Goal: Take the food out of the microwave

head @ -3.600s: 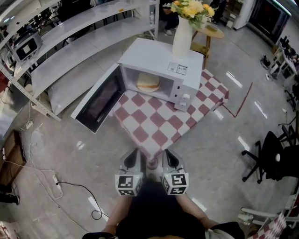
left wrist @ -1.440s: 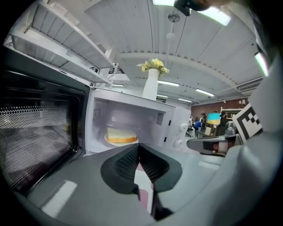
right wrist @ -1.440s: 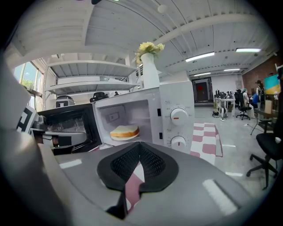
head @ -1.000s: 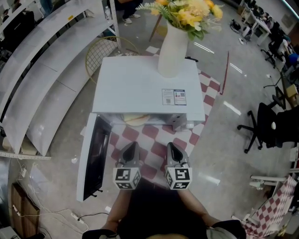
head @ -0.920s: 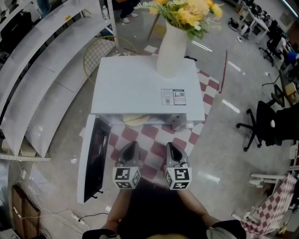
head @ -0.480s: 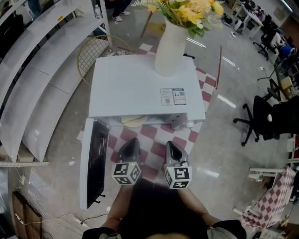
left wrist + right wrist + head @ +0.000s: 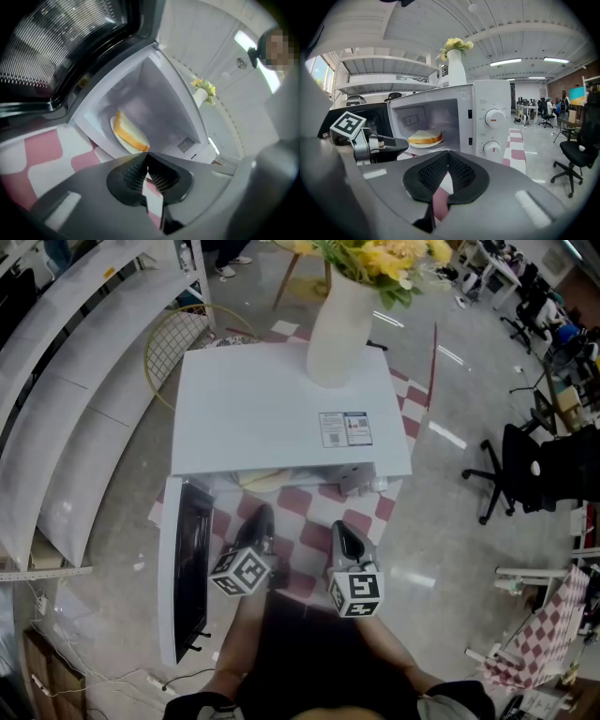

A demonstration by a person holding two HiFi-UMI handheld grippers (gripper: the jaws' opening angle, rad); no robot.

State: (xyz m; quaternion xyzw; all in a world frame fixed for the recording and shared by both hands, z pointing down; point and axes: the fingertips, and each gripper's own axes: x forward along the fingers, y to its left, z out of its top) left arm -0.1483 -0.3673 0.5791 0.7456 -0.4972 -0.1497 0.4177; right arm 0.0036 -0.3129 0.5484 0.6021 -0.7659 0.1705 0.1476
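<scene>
Left gripper view looks straight into the open microwave (image 7: 161,101), where the bread (image 7: 130,135) lies flat on a plate (image 7: 116,137) on the cavity floor, dead ahead of the left claw (image 7: 147,157) and just past its tips. That claw's jaws are pressed together on nothing. The right claw (image 7: 449,157) is likewise closed and empty; it sits further right, facing the edge of the opening by the knobs (image 7: 494,118), with the bread ahead and to its left. By this the left claw looks nearer and better lined up, though rolled to one side; the slice's broad side runs across the opening, so the jaws would need to part before meeting the plate rim
</scene>
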